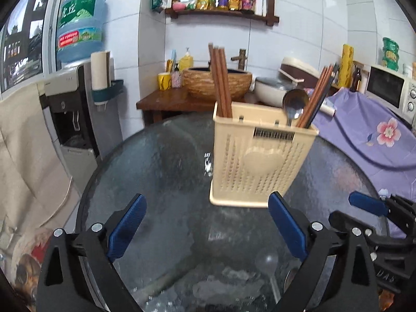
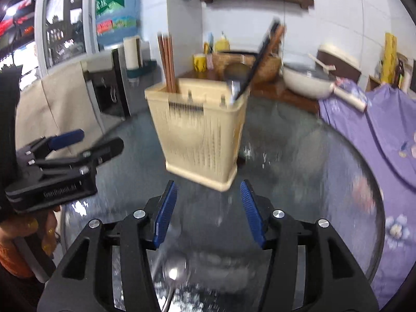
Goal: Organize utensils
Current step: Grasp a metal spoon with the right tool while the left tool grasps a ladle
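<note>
A beige perforated utensil holder [image 1: 260,158] stands on the round glass table [image 1: 161,161]; it also shows in the right wrist view [image 2: 202,135]. Brown chopsticks [image 1: 221,80] stand in its left compartment. A metal spoon [image 1: 293,104] and more chopsticks [image 1: 316,96] lean in its right compartment. My left gripper [image 1: 208,226] is open and empty, short of the holder. My right gripper [image 2: 206,215] is open and empty, just in front of the holder. A metal spoon [image 2: 175,270] lies on the glass below the right gripper, also seen dimly in the left wrist view [image 1: 267,262].
A water dispenser [image 1: 70,119] stands at left. A wooden stand with a basin [image 1: 215,83] is behind the table. A purple cloth [image 1: 369,132] covers the right side, with a pot [image 2: 306,80] and a microwave [image 1: 390,91] there. The right gripper shows at the left wrist view's right edge [image 1: 377,213].
</note>
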The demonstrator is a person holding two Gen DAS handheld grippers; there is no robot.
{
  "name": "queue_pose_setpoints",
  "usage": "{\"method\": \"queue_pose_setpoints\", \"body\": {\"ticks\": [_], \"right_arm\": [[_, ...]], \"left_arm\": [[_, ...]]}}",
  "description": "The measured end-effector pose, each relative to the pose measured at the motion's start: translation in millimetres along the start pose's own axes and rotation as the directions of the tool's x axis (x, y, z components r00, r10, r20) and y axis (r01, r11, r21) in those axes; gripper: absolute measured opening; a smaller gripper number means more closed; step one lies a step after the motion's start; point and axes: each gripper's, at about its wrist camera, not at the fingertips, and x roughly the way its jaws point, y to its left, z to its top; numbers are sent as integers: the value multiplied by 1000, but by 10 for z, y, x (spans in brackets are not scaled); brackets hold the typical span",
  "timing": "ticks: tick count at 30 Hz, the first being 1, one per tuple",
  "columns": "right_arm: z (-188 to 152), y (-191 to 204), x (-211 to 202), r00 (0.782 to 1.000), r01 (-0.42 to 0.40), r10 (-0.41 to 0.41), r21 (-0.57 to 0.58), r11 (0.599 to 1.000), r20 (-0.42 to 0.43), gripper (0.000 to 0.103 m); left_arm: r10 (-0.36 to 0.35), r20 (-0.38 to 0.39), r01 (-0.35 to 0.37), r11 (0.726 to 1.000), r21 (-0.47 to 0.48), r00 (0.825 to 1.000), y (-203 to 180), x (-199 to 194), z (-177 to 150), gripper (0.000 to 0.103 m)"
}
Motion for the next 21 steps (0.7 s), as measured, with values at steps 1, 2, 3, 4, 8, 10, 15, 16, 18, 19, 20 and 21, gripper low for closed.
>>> {"method": "queue_pose_setpoints", "body": {"ticks": [1, 2, 3, 4, 8, 10, 15, 16, 18, 19, 20, 21], "right_arm": [[-120, 18, 42, 1000, 1, -1, 7, 1000, -31, 51], [-224, 33, 73, 998, -3, 4, 12, 1000, -56, 51], [-303, 46, 106, 997, -4, 6, 20, 1000, -76, 51], [-399, 71, 141, 995, -1, 4, 27, 1000, -100, 51], [-641, 185, 229, 989, -4, 8, 33, 999, -147, 51], [-716, 243, 277, 987, 10, -4, 37, 999, -162, 51], [-786, 315, 366, 984, 24, -13, 60, 998, -179, 47], [-784, 325, 376, 983, 23, -12, 61, 998, -181, 47], [-799, 360, 406, 982, 27, -16, 57, 998, -190, 46], [-812, 372, 427, 980, 26, -14, 60, 998, -197, 46], [-815, 379, 441, 979, 26, -13, 62, 998, -201, 45], [-821, 388, 454, 979, 29, -16, 61, 998, -204, 44]], "left_arm": [[4, -19, -4, 1000, -6, 1000, 6, 20, -74, 93], [8, -28, -9, 1000, -8, 1000, 17, 25, -134, 93], [15, -35, -16, 1000, -10, 999, 23, 32, -182, 93], [25, -41, -26, 1000, -12, 999, 31, 39, -226, 93], [39, -69, -42, 998, -42, 997, 93, 69, -356, 93], [38, -80, -43, 997, -58, 996, 122, 71, -398, 93], [35, -87, -42, 996, -76, 996, 163, 61, -463, 93], [36, -89, -43, 996, -76, 995, 170, 62, -472, 93], [38, -93, -45, 996, -78, 995, 169, 68, -491, 93], [37, -94, -45, 996, -80, 995, 175, 66, -499, 93], [36, -94, -43, 996, -82, 995, 181, 68, -498, 93], [34, -95, -42, 996, -83, 995, 185, 70, -500, 93]]}}
